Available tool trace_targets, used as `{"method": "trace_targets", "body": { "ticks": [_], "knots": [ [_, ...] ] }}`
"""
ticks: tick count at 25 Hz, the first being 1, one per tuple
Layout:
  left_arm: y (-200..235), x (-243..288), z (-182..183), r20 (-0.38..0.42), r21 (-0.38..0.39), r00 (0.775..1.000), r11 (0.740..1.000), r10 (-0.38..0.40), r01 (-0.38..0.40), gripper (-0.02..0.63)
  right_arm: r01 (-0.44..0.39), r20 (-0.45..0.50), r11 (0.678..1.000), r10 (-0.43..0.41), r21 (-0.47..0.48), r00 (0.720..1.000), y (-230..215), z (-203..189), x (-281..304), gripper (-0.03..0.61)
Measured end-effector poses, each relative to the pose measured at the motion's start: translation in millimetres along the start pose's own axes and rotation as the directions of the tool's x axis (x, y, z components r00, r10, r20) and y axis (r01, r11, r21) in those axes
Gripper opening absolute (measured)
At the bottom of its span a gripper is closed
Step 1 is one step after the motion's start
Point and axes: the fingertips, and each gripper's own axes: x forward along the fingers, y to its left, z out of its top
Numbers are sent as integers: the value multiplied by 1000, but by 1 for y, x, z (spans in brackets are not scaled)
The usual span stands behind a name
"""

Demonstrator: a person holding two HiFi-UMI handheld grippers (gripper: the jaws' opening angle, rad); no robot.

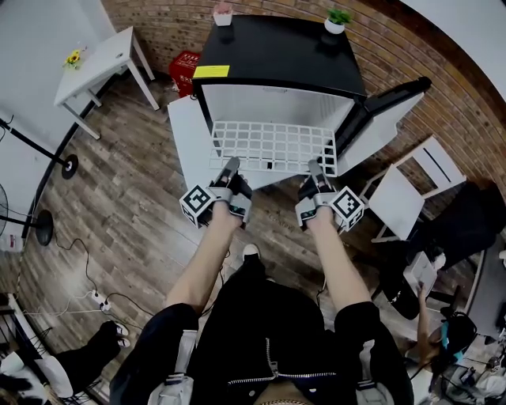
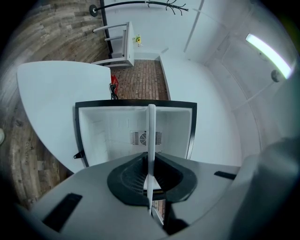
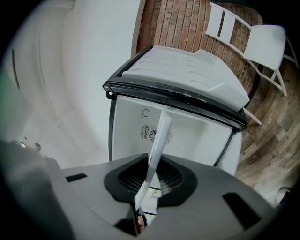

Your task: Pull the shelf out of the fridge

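Head view: fridge (image 1: 277, 47) stands on a wood floor against a brick wall, with its door (image 1: 379, 119) swung open to the right. The shelf (image 1: 273, 146), a white wire grid, sticks out of the fridge mouth toward the person and lies roughly level. Its far edge sits at the opening; can't tell if it rests on the rails. Left gripper (image 1: 231, 166) grips the near edge left of centre and right gripper (image 1: 316, 168) grips it right of centre. The two are well apart, with both arms stretched forward.

On the fridge top, one pot (image 1: 224, 14) is at the back left and a plant (image 1: 336, 20) at the back right. A yellow sticker (image 1: 211, 71) is at the front left corner. A white panel (image 1: 186, 138) lies just beside the fridge on the left, and a white chair (image 1: 411, 190) stands near the door.

Left gripper view: jaws are clenched on the shelf (image 2: 150, 136). It shows edge-on as a thin white bar running straight up between the pads. Behind it is the white fridge cavity with a vent (image 2: 143, 138) on the back wall. The panel (image 2: 56, 93) is at left.

Right gripper view: jaws are likewise clamped on the shelf (image 3: 158, 136), and the bar leans slightly right in this view. The ribbed inside of the door (image 3: 187, 70) sits above the cavity, with the chair (image 3: 253, 42) beyond it.
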Motion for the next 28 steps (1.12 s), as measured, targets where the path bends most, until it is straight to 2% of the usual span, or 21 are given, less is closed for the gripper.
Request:
{"method": "trace_targets", "body": {
  "ticks": [9,13,18,28],
  "knots": [
    [-2,-38,-12,-8,-9,1000,1000,11,-12,37,9,-18,1000,-9,-2,1000,2,-18,-36,55],
    [-8,-53,-20,-18,0,1000,1000,5,-5,37,14,-11,1000,-14,23,1000,5,-25,-53,55],
    [-17,-68,-32,-29,5,1000,1000,-11,11,37,3,-3,1000,-3,6,1000,11,-26,-73,54],
    [-10,-90,-44,-25,0,1000,1000,-12,12,37,-12,-6,1000,12,3,1000,10,-33,-94,49]
  ]
}}
